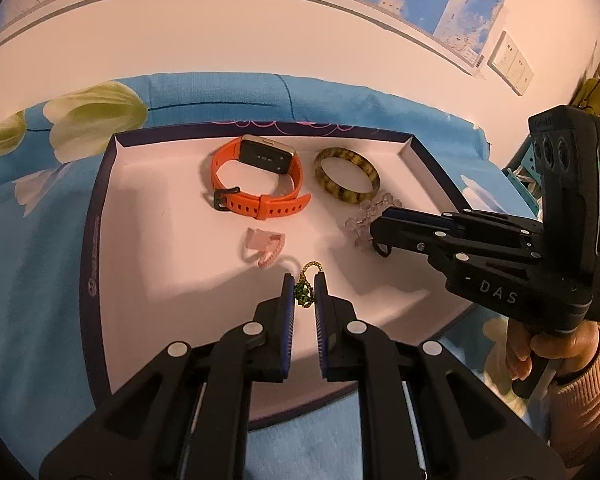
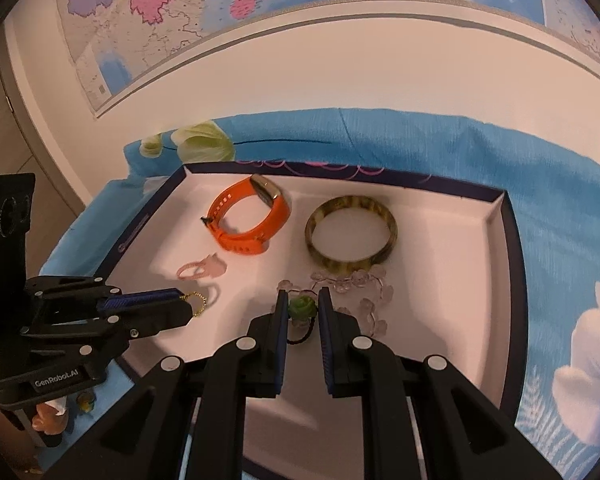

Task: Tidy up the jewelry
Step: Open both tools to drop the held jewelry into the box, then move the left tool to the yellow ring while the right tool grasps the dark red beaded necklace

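- Well, our left gripper (image 1: 304, 292) pinches a green charm (image 1: 303, 295); its gold chain (image 1: 311, 267) is partly hidden.
- Our right gripper (image 2: 303, 307) pinches a green bead (image 2: 302, 307); its dark loop (image 2: 300, 338) is partly hidden.

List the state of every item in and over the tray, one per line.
Left gripper: shut on small green charm on gold chain.
Right gripper: shut on green rose-shaped bead on dark cord.
Orange-strapped watch: buckled, lying in tray.
Tortoiseshell bangle: flat.
Clear bead bracelet: lying loose.
Pink ring: lying loose.
White-lined tray: open.
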### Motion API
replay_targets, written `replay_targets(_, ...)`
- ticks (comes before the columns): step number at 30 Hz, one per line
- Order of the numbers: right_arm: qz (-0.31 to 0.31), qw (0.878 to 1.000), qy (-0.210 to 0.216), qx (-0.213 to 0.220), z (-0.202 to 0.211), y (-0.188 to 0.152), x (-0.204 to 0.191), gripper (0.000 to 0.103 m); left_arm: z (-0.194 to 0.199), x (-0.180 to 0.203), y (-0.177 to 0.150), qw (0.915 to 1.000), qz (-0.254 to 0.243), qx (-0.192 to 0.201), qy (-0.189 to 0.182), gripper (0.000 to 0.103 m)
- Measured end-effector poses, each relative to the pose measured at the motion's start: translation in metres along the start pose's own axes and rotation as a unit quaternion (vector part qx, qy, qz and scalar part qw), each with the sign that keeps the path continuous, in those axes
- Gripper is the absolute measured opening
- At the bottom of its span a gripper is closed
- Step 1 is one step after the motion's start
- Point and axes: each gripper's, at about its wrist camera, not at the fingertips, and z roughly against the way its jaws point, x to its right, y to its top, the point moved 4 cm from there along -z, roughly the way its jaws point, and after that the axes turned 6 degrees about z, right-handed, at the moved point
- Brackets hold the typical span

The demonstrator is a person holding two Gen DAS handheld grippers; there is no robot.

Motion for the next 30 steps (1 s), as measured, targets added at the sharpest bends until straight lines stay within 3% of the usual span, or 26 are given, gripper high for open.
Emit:
replay_targets(9, -0.015, 1.000, -0.005, 0.013, 0.009, -0.004, 0.004, 0.017, -0.009, -0.002, 0.007, 0.9998, 0.006, -0.002, 0.018, 0.013)
replay_targets(11, -0.017, 1.000, -0.005, 0.022, 0.019, -0.006, 0.005, 0.020, -0.007, -0.004, 0.007, 0.9998, 0.011, 0.002, 0.016, 0.027)
replay_targets(18, 0.001, 0.999, 0.018, 0.051, 0.067, -0.023, -0.005, 0.028, 0.037, 0.002, 0.002, 0.9986, 0.000, 0.050, 0.012, 0.041)
replay_targets(20, 0.009, 0.998, 0.026, 0.050, 0.076, -0.032, -0.010, 0.029, 0.054, 0.004, -0.004, 0.9978, -0.008, 0.065, 0.008, 0.047)
replay_targets(28, 0.025, 0.999, 0.040, 0.004, 0.090, -0.089, -0.032, 0.034, 0.094, 0.003, -0.043, 0.9969, -0.016, 0.077, 0.003, 0.047)
replay_targets(30, 0.024, 0.999, 0.037, -0.002, 0.089, -0.099, -0.036, 0.043, 0.098, 0.004, -0.053, 0.9968, -0.018, 0.078, 0.004, 0.047)
